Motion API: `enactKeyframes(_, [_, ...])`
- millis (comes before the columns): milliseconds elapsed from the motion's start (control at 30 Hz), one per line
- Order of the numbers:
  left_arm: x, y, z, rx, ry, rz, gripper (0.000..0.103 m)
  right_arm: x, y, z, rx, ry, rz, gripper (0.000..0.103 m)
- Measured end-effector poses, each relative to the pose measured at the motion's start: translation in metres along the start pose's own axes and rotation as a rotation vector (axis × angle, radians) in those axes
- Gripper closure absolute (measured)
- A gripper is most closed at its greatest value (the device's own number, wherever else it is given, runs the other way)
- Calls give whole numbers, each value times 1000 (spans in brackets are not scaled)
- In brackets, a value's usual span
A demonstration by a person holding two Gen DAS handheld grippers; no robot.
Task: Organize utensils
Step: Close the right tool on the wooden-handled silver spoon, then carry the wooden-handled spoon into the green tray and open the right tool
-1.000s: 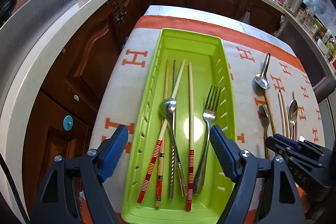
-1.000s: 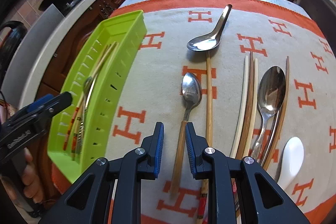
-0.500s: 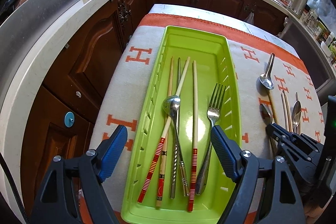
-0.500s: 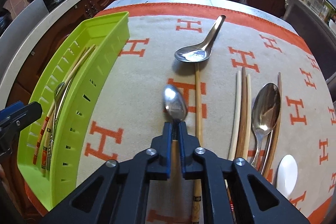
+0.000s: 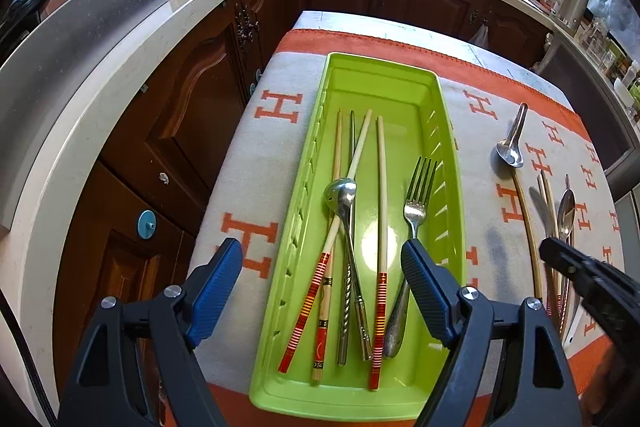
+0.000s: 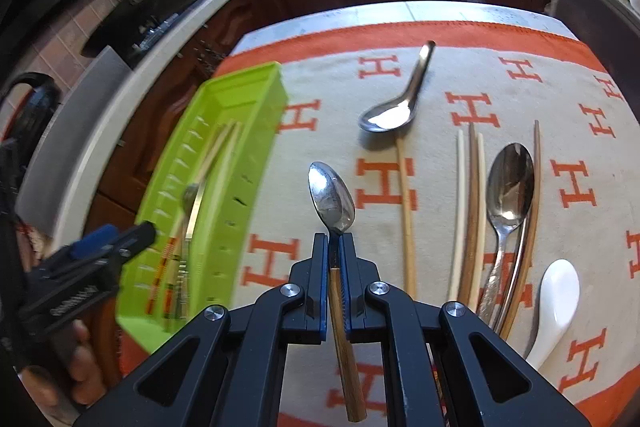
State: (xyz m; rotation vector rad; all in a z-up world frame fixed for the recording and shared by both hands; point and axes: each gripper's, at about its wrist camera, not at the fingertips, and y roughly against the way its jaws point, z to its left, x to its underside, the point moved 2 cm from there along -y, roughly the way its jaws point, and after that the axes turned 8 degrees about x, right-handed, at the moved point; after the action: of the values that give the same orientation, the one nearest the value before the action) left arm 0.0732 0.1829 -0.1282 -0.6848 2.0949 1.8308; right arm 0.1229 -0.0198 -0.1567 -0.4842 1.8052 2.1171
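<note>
My right gripper (image 6: 334, 247) is shut on the neck of a wooden-handled metal spoon (image 6: 331, 197), lifted off the orange-and-cream cloth (image 6: 304, 155). The spoon's bowl points away from me and its handle runs back under the jaws. To the left lies the green tray (image 6: 236, 163), also seen from above (image 5: 452, 195) in the left wrist view, holding several chopsticks (image 5: 381, 187), a spoon (image 5: 340, 193) and a fork (image 5: 418, 195). My left gripper (image 5: 322, 283) hovers open over the tray's near end, holding nothing.
On the cloth right of the tray lie a steel soup spoon (image 6: 394, 107), a single chopstick (image 6: 406, 211), several more chopsticks (image 6: 472, 219), a large metal spoon (image 6: 510, 187) and a white ceramic spoon (image 6: 556, 303). Wooden cabinets (image 5: 192, 99) and a counter surround the table.
My right gripper closed on the wooden-handled spoon and raised it off the cloth, tilting toward the tray. The left gripper stayed open over the tray.
</note>
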Motion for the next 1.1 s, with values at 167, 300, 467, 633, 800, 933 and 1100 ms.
enactKeyframes(167, [0,10,4,-13,-2,-21,23,-11,29,18,-109,-19,10,98])
enactKeyframes(300, [0,16,11,-39,7,-31,18,-24,43,44,-192,-19,39,98])
enactKeyframes(467, [-2,24,29,-82,41,-55,17,-43,43,83,-230,-9,41,98])
enactKeyframes(633, [-2,29,48,-113,79,-66,17,-52,16,109,-195,-7,63,98])
enactKeyframes(800, [0,29,58,-127,104,-62,17,-51,-20,121,-173,-18,133,97])
enactKeyframes(933, [0,31,57,-125,100,-68,17,-43,-20,122,-159,22,125,97])
enactKeyframes(1100, [1,38,41,-92,65,-78,17,-28,6,106,-117,102,59,89])
